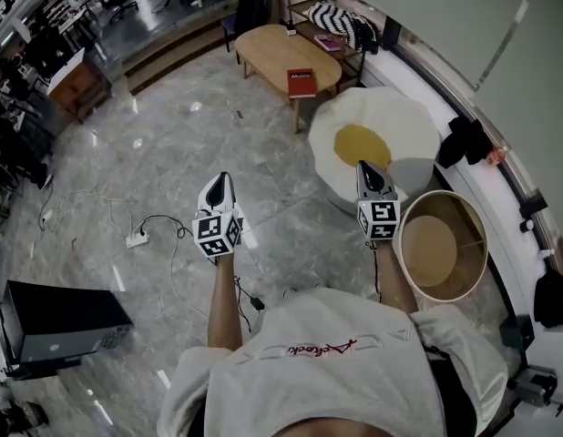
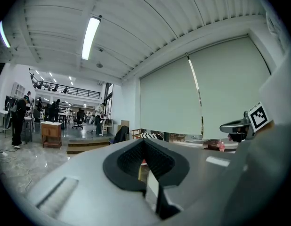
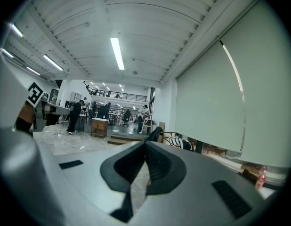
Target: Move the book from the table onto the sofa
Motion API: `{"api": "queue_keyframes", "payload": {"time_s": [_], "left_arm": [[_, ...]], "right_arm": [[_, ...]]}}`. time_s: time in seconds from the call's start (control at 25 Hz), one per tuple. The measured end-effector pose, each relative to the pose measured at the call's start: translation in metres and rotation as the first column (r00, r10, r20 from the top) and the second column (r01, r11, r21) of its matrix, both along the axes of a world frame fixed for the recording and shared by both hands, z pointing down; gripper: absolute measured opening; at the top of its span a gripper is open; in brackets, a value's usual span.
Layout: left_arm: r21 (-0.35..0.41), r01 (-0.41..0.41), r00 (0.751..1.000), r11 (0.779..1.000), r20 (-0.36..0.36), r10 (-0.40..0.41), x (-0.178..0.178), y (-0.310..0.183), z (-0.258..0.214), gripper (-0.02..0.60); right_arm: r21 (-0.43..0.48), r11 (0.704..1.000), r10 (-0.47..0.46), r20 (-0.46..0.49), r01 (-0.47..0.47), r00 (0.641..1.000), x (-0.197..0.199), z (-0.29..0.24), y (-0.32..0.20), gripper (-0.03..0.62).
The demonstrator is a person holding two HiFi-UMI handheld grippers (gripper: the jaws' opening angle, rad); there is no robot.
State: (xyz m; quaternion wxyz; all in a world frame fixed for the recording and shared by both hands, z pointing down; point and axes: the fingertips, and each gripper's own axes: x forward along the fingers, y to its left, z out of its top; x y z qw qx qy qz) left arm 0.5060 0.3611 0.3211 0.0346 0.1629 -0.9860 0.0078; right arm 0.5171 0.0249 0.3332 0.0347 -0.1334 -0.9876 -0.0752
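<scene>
- Book point(image 1: 301, 83) — red, lying flat on the near end of an oval wooden table point(image 1: 268, 48), far ahead at the top of the head view. Just beyond the table, a wooden-framed sofa point(image 1: 311, 27) with a striped cushion point(image 1: 336, 18).
- Same view: left gripper point(image 1: 221, 178) and right gripper point(image 1: 366, 166) held out level over a grey marble floor point(image 1: 172, 153), well apart from each other and far from the book. Both sets of tips pressed together, nothing in either.
- Just past the right gripper, a large fried-egg-shaped cushion point(image 1: 382, 135); beside it, a round pale tub point(image 1: 443, 244). On the floor to the left, a white power strip point(image 1: 138, 238) with a trailing cable.
- Left gripper view: jaws closed tight, black pads meeting in one line, nothing pinched. Pale roller blind point(image 2: 202, 98) filling the wall behind.
- Right gripper view: jaws likewise closed and empty — striped cushion small in the distance just above them.
</scene>
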Motion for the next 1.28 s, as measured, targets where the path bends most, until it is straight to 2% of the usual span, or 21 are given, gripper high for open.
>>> {"api": "queue_keyframes", "payload": {"time_s": [0.2,0.68,1.28], "left_arm": [[-0.001,0.004,1.000,1.000,0.002,-0.004,0.001,-0.009,-0.002,0.009],[-0.014,0.021,1.000,1.000,0.013,-0.021,-0.005,-0.043,-0.005,0.009],[-0.019,0.017,1.000,1.000,0.009,-0.017,-0.028,-0.048,-0.001,0.009]], "right_arm": [[0.000,1.000,0.004,0.008,-0.004,1.000,-0.001,-0.003,-0.011,0.009],[0.015,0.998,-0.057,0.018,0.057,0.998,-0.014,-0.008,-0.033,0.009],[0.011,0.997,-0.082,0.011,0.082,0.997,-0.036,-0.003,-0.027,0.009]]}}
